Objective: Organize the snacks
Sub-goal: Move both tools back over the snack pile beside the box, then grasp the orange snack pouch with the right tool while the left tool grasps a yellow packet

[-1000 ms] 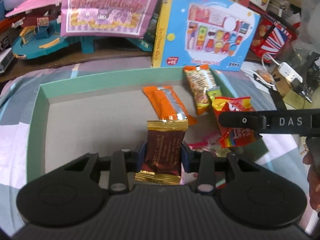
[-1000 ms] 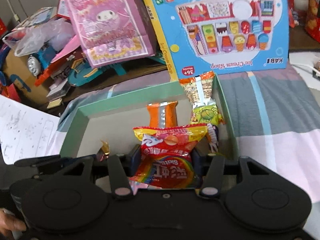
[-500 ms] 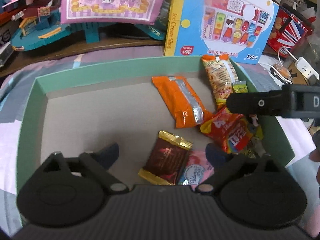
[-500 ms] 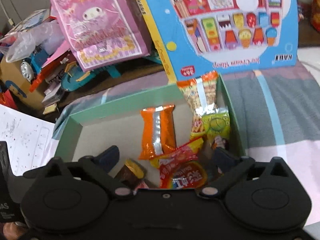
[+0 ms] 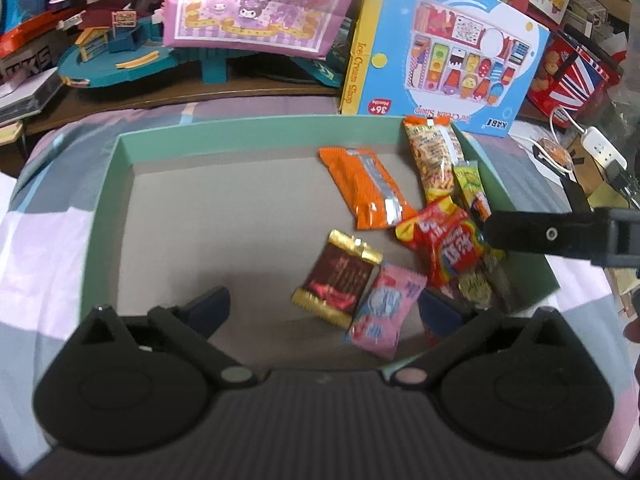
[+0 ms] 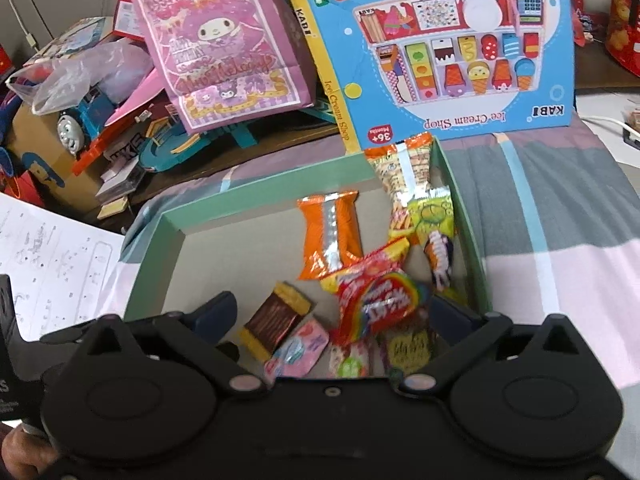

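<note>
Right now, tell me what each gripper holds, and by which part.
Nothing. The left gripper and right gripper have just been opening; both are open, with the chocolate and Skittles bag lying loose in the box.

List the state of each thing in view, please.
left gripper: open, jaws just opened, empty
right gripper: open, jaws just opened, empty
green box: lidless, snacks inside
brown chocolate packet: sealed, lying flat
red candy bag: sealed, atop other snacks
orange packet: sealed, lying flat

Striped bedspread point(image 6: 560, 216), green tray point(image 5: 240, 128), toy box point(image 6: 440, 40), papers point(image 6: 48, 256)
</note>
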